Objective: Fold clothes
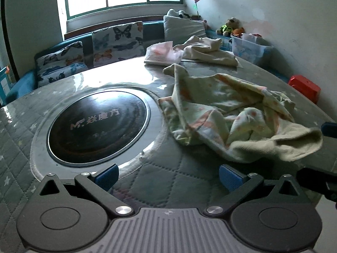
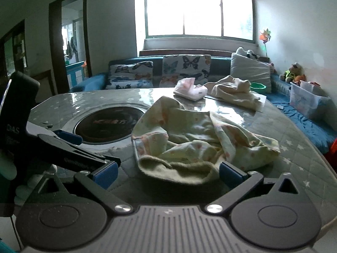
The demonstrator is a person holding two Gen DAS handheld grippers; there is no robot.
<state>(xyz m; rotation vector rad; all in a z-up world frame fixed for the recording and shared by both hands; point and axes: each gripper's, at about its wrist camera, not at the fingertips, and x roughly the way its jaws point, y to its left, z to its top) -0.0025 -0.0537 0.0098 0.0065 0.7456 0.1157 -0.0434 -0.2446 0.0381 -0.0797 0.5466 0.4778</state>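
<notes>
A crumpled pale yellow garment (image 1: 231,116) with an orange and green print lies on the quilted table (image 1: 158,189), to the right of the round cooker plate. My left gripper (image 1: 168,176) hovers open near the table's front edge, nothing between its blue pads, the garment ahead and to its right. My right gripper (image 2: 167,174) is open too. The garment's near hem (image 2: 174,168) lies between its wide-spread fingers and is not pinched. One of the right gripper's fingers (image 1: 329,129) shows at the right edge of the left wrist view.
A black round cooker plate (image 1: 99,124) is set into the table's middle. At the far side lie a cream garment (image 1: 208,50) and a folded pink one (image 1: 163,52). Behind are a blue sofa with butterfly cushions (image 1: 118,40), a clear plastic box (image 1: 250,48) and a red stool (image 1: 304,87).
</notes>
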